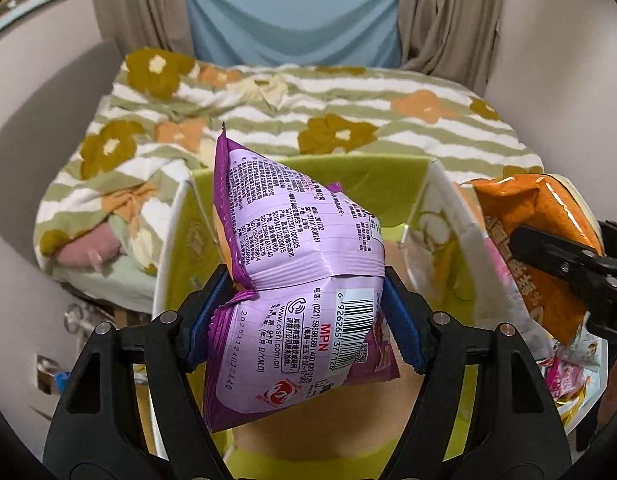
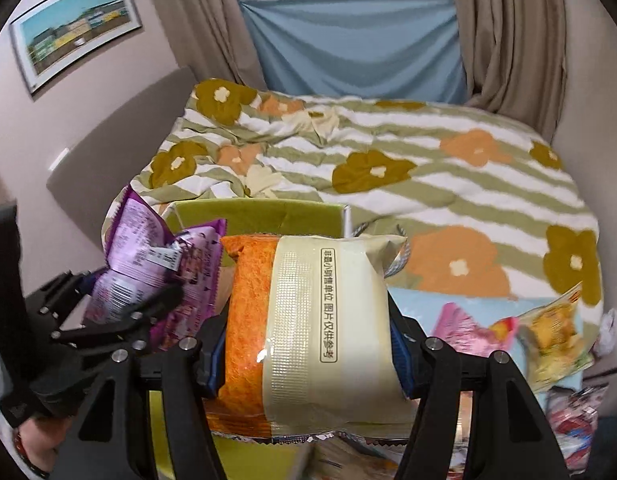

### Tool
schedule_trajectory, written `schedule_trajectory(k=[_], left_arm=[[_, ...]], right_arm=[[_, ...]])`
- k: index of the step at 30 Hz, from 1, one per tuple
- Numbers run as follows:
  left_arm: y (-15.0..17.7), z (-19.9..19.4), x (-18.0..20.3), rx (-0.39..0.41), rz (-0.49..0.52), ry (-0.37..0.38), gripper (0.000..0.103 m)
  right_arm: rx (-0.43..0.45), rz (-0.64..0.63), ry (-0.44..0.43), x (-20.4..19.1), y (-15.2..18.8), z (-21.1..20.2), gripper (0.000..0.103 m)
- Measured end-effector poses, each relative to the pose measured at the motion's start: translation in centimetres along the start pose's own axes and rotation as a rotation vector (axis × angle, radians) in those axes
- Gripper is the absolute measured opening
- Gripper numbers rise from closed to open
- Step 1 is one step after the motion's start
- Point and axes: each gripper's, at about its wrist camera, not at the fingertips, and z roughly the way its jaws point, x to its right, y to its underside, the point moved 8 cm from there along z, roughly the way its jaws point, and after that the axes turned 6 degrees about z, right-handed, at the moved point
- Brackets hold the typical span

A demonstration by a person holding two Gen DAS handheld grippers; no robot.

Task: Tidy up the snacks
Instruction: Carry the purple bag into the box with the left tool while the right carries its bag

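My left gripper (image 1: 304, 316) is shut on a purple snack bag (image 1: 304, 280) and holds it above a green-lined storage box (image 1: 380, 176). The same bag (image 2: 156, 256) and the left gripper (image 2: 120, 312) show at the left of the right wrist view. My right gripper (image 2: 308, 344) is shut on an orange and cream snack bag (image 2: 308, 320), held just right of the box. That bag (image 1: 544, 232) and the right gripper (image 1: 564, 264) show at the right of the left wrist view.
A bed with a flowered, striped blanket (image 2: 428, 168) lies behind the box. Several loose snack packets (image 2: 548, 336) lie on a light blue surface at the right. The box's white rim (image 1: 168, 248) stands at the left. Curtains (image 2: 508, 40) hang at the back.
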Motion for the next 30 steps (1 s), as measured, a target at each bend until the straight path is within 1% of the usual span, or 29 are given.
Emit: schedule_trajectory(k=[3,4,5,9,15,20,22,24,26,28,30], left_arm=[[0.3,2.3,-0.5,-0.031,0.005,0.014,0.087],[0.4,2.6,-0.6,-0.037,0.005,0.014,0.097],[0.6,2.8,-0.7,-0.038,0.003,0.010,0.103],[1.4,2.6,-1.2,-0.038,-0.002,0.007,0.103],[2.9,-0.3,-1.6,-0.032,-0.027,-0.028,0.103],[4.0,-1.4,-2.7,-0.045,-0.074,-0.036,0.103],[4.3,-1.7,-3.1,-0.041,-0.087,-0.043,0.103],[4.5,-2.0,-3.5,-0.037,-0.092,-0.056,0.103],[4.7,-2.0,-3.7,-0.040,-0.091,-0.070,0.103],[4.9,-1.8,-3.9,-0.044,-0.089,-0.080,0.103],[5.1,-1.7,-4.0,-0.049,-0.088,-0.086,0.103]], right_arm=[[-0.014,0.044,0.022,0.2,0.2,1.3,0.059],[-0.022,0.056,0.029,0.4,0.3,1.6,0.059],[-0.029,0.067,0.034,0.5,0.5,1.8,0.059],[-0.026,0.086,0.039,0.8,0.4,2.1,0.060],[-0.014,0.061,0.015,0.2,0.4,2.2,0.061],[0.007,0.008,-0.040,-2.1,-0.9,2.1,0.061],[0.005,-0.008,-0.044,-3.0,-1.2,2.7,0.061],[-0.036,-0.021,-0.055,-3.7,-1.2,4.2,0.061],[-0.104,-0.027,-0.062,-4.0,-0.9,6.0,0.061],[-0.166,-0.033,-0.051,-4.1,-0.4,8.0,0.061],[-0.185,-0.043,-0.029,-4.2,0.0,9.4,0.061]])
